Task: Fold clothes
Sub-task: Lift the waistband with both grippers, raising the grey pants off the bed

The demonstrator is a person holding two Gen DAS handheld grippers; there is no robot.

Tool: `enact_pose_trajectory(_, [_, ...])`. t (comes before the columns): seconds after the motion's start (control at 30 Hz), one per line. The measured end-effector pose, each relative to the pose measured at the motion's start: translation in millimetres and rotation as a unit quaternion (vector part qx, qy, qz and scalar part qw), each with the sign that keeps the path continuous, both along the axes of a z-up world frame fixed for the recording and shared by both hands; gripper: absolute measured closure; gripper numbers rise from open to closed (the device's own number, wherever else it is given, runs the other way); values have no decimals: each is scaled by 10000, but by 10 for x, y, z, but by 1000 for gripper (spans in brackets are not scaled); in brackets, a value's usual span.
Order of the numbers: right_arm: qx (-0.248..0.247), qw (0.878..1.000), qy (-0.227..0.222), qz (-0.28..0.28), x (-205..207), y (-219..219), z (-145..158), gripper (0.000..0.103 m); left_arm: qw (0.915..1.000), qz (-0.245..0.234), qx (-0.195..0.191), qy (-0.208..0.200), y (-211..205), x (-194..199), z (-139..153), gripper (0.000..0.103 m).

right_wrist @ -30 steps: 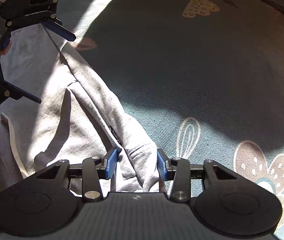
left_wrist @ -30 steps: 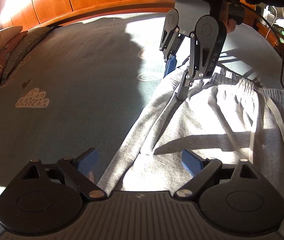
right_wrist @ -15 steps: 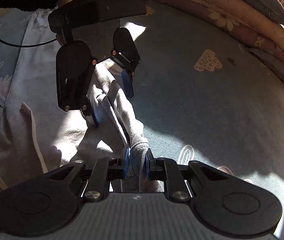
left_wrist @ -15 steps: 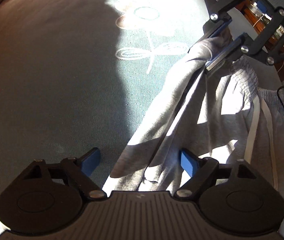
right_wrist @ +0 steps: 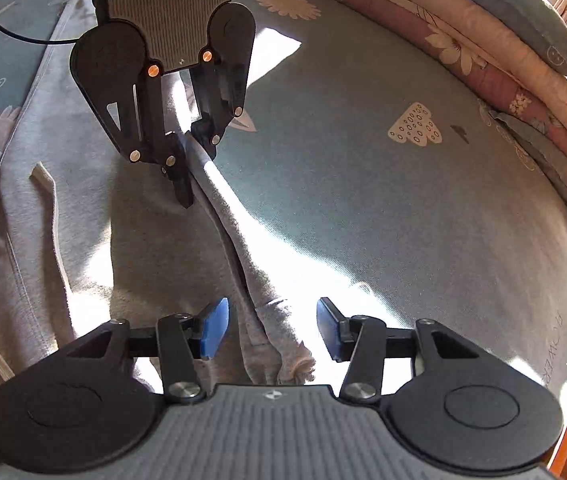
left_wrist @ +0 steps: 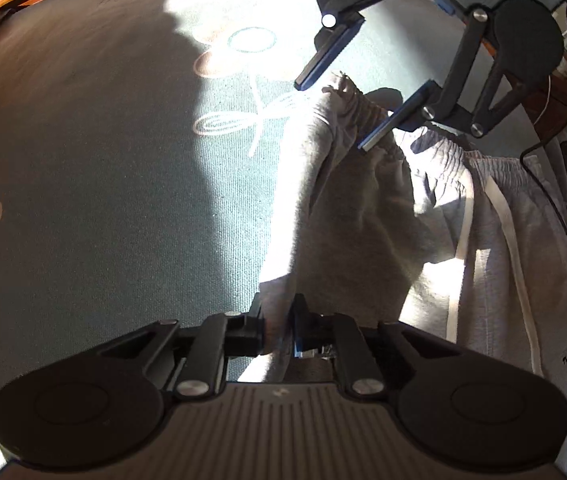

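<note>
Left wrist view: the left gripper (left_wrist: 277, 330) has its jaws closing, pinched on a folded edge of the grey sweatpants (left_wrist: 363, 216), the cloth squeezed between its pads. The right gripper (right_wrist: 269, 330) has its jaws opening, blue pads clear of the waistband corner that lies between them. The sweatpants lie spread on a teal bedspread (right_wrist: 403, 220) printed with flowers, partly in sunlight, with pillows (right_wrist: 523, 60) along its far edge.

You are getting open bed (right_wrist: 403, 220) to the side of the grey trousers (right_wrist: 163, 248); pillows (right_wrist: 523, 60) are walling its far edge, and a dangling cable (left_wrist: 555, 208) is crossing the trousers' outer side.
</note>
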State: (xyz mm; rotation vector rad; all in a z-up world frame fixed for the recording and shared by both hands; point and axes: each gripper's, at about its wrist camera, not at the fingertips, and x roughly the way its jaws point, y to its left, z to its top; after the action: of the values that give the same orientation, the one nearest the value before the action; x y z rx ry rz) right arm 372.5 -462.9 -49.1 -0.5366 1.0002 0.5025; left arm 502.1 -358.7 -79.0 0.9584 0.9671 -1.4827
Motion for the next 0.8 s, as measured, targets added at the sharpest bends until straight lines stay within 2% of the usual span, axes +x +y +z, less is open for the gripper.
enact_pose_trajectory(0.1, [48,9989,14,456,162,149,-83,31,9995,-205,-24,-226,-8,-115,-15,92])
enact_pose_trajectory(0.27, [-344,9907,235,1293,363,457,-374,34,9971,-512,-94,-550,-18,-257,19,92])
enact_pose_trajectory(0.3, [-341,9893,331,1377,383,494,-400,48,9964,-565,-121,-616,-9,-281,26,92])
enact_pose_trajectory(0.33, [-327,9881,492,1421,403,536,-418,79,9958,-605,-146,-679,1,-301,32,92])
enact_pose_trajectory(0.37, [-392,9878,512,1416,396,572,-418,92,9955,-588,-166,-720,14,-305,31,92])
enact_pose_trajectory(0.43, [-484,9880,468,1389,350,619,-382,92,9951,-555,-196,-798,42,-310,27,88])
enact_pose_trajectory(0.47, [-498,9884,411,1372,312,629,-343,92,9951,-551,-158,-812,66,-300,15,79])
enact_pose_trajectory(0.57, [-503,9894,265,1337,193,655,-205,92,9928,-639,-178,-998,154,-292,6,76])
enact_pose_trajectory(0.8, [-472,9901,103,1317,45,698,-16,92,9879,-1028,565,-1016,346,-152,-18,76])
